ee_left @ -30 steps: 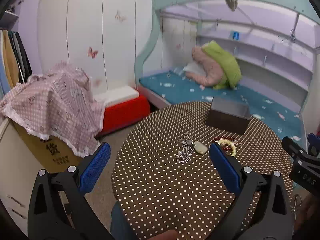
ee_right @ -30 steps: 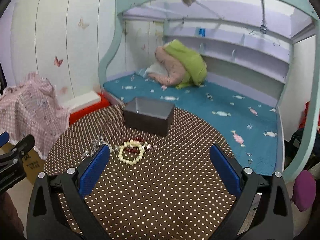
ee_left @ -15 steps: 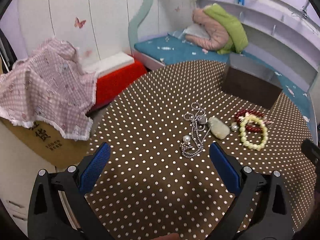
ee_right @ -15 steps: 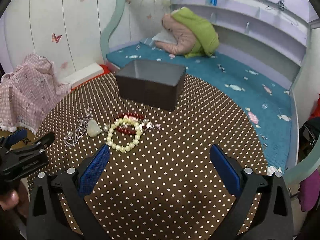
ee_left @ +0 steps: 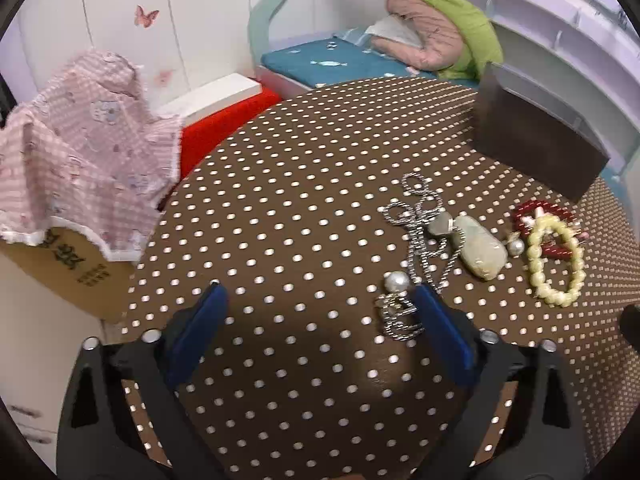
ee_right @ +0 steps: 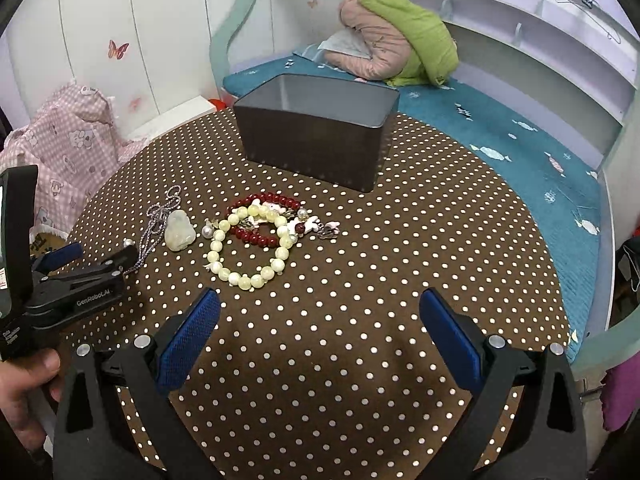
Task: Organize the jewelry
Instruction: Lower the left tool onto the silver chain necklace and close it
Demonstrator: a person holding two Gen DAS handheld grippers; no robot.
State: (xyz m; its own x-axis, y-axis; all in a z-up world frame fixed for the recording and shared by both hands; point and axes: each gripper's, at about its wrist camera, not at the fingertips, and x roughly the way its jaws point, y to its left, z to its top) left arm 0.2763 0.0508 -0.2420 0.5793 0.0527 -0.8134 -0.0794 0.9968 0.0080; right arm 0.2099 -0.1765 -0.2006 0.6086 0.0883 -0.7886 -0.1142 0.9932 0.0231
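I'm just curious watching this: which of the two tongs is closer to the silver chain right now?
The left tongs: their right pad sits right at the silver chain's near end. The right tongs hang open further off, nearer the pale bead bracelet.

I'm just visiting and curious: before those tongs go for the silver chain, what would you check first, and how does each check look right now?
1. Left tongs open wide enough: ok, blue pads spread apart.
2. Left tongs lined up with the silver chain necklace: not ok, only the right pad is at the chain's near end; the gap lies off to the left.
3. Chain free of the pale green stone pendant: cannot tell, they touch or overlap.
4. Dark rectangular metal box open to receive jewelry: ok, no lid on it.
5. Right tongs out of the way: ok, open and empty over the brown polka-dot tablecloth.
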